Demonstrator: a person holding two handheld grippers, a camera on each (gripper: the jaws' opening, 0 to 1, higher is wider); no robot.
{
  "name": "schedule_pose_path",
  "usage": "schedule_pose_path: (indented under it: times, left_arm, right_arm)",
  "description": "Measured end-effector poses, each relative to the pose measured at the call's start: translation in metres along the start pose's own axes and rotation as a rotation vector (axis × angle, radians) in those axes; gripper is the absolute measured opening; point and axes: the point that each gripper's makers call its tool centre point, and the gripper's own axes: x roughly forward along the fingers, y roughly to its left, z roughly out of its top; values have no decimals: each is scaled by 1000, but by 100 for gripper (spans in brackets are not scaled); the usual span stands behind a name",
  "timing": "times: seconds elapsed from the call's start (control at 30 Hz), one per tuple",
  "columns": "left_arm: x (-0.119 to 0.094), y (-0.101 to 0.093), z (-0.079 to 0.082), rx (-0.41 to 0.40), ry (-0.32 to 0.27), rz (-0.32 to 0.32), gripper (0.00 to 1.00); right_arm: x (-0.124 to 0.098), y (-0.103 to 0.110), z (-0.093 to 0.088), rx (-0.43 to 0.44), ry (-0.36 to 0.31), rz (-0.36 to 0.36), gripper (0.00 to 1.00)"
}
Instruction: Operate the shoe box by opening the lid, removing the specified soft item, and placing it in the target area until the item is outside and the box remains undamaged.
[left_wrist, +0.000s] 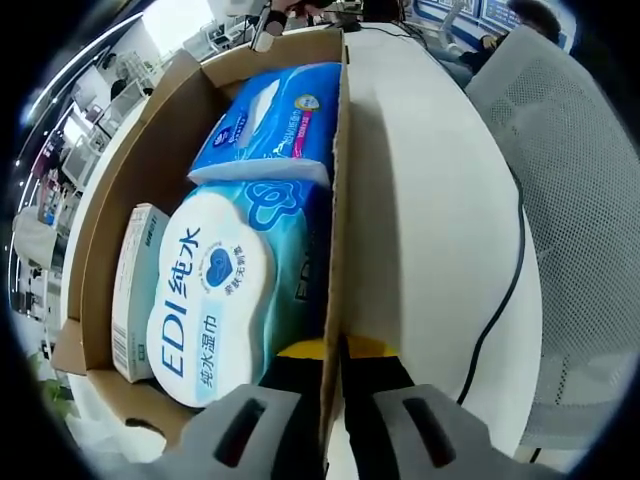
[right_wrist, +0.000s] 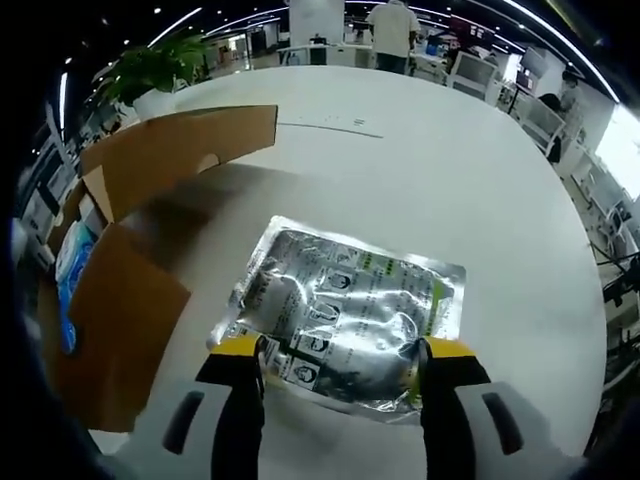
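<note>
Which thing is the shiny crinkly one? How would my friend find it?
Look at the big white table beside the open cardboard box. Lying flat on the tabletop, outside the box, is a silver foil pouch between the right gripper's yellow-tipped jaws. It is the only mirror-shiny, wrinkled thing with small printed pictures; the packs in the box are blue and white.

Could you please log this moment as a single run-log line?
box: open | left hand-held gripper: shut on box wall | silver pouch: on table, outside box | right hand-held gripper: open around pouch
</note>
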Motion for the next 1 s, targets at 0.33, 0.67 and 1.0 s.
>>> schedule_pose_path:
  times: [0.33,0.67,1.0]
  left_arm:
    - [0,-1,0,1,0,0,2]
    - [0,0,-1,1,-1,-7,2]
    - [-1,-2,-2,3,-2,-2,2]
  right_arm:
    - [-3,-1,-3,52,5,-24,64]
    - [-32,3,2,99,-14,-8,67]
    - [-81,21,8,-54,-41,-4,68]
